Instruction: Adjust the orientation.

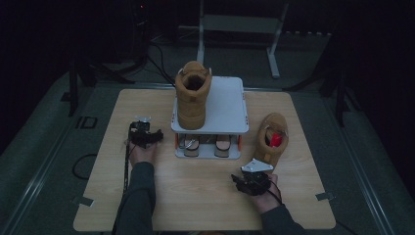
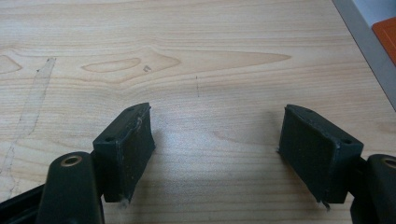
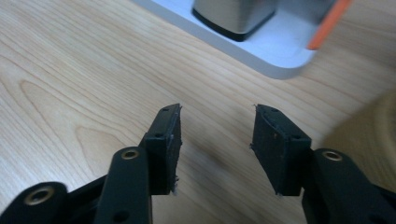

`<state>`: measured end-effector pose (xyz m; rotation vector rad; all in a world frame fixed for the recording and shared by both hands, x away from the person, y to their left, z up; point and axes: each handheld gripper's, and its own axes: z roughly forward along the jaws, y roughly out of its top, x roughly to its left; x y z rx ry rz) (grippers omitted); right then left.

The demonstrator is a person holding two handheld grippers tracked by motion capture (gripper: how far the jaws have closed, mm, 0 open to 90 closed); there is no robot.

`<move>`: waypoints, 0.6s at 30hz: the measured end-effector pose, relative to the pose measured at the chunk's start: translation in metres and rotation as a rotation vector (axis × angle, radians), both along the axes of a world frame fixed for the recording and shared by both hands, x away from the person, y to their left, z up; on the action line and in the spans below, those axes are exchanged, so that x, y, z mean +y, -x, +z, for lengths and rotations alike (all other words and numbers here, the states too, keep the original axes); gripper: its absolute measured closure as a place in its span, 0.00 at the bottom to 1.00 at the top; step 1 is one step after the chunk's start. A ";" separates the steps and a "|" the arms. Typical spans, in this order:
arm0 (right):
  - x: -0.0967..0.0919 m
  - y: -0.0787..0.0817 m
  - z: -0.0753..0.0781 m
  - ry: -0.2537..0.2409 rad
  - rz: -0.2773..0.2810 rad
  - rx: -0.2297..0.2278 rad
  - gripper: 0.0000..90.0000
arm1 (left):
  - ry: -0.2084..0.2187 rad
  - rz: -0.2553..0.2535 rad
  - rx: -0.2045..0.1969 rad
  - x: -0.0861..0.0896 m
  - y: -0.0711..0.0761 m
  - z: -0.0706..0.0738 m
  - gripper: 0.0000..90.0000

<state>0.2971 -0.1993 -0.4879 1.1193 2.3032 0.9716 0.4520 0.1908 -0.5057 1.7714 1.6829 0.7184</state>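
- On the table (image 1: 205, 196), to the right of the white two-level rack (image 1: 230, 105), a tan boot (image 1: 272, 137) lies by itself with something red (image 1: 276, 139) tucked into its opening; its partner boot (image 1: 192, 95) stands on the rack's top shelf.
- The boot on the table runs lengthwise away from the person, leaning slightly toward the rack at its near end. I cannot tell for certain which end is the toe; the opening with the red thing faces up.
- The right claw (image 1: 243, 180) hovers just short of the boot's near end, jaws partly apart with only bare wood between them in the right gripper view (image 3: 215, 140). No earlier picture bears on it, so I say only that nothing is held.
- The left claw (image 1: 155, 136) sits left of the rack, jaws wide, over bare table (image 2: 215, 135), holding nothing.
- Risks, as I judge them: a pinch on the soft collar could fold it and let the boot slip or swing.
- The red thing could fall out if the boot tips.
- Raised toward the top shelf, the boot could catch the shelf edge or nudge its partner.
- The sandals (image 1: 205, 145) on the lower level could be knocked by a low approach.
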 end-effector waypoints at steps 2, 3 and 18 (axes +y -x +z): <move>-0.009 0.003 0.004 0.016 -0.015 -0.006 0.59 | 0.000 0.000 0.000 0.000 0.000 0.000 0.29; -0.014 0.004 0.005 0.018 -0.021 -0.006 0.59 | 0.000 0.000 -0.001 0.000 0.000 0.000 0.29; -0.083 0.023 0.024 0.026 -0.137 0.015 0.59 | 0.000 0.000 -0.002 0.000 0.000 0.000 0.29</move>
